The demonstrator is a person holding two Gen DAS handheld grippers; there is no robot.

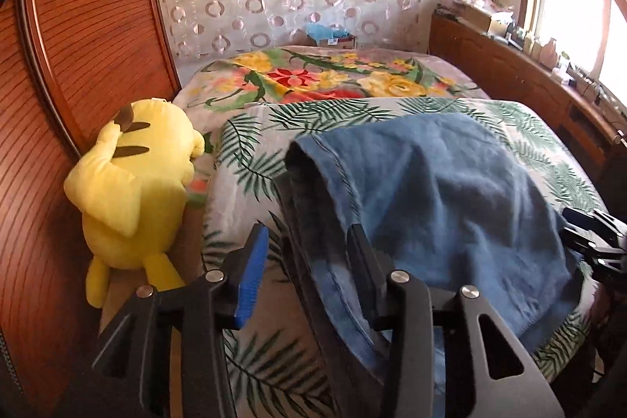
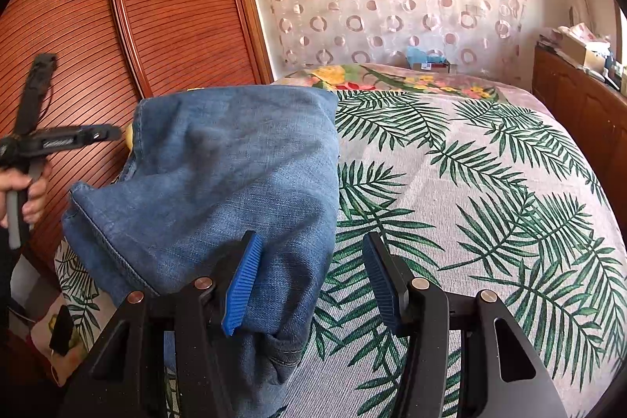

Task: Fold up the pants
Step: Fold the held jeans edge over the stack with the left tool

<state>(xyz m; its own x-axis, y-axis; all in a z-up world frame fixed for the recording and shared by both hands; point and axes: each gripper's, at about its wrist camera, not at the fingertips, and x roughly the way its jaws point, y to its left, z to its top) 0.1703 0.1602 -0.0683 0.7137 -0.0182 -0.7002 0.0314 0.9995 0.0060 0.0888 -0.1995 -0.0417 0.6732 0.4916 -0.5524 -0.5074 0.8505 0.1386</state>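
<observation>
Bed (image 2: 490, 143) with palm-leaf cover, folded blue pants (image 2: 219, 175), yellow plush (image 1: 133, 190)

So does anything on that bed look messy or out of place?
Yes: the jeans lie bunched and rumpled near the bed's edge, not flat, with one part trailing down over it. A yellow plush toy is slumped between the mattress and the wooden wardrobe.

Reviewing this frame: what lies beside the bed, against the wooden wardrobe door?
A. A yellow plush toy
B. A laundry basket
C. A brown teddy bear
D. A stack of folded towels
A: the left wrist view shows a yellow plush toy propped against the wooden wardrobe door, left of the jeans.
</observation>
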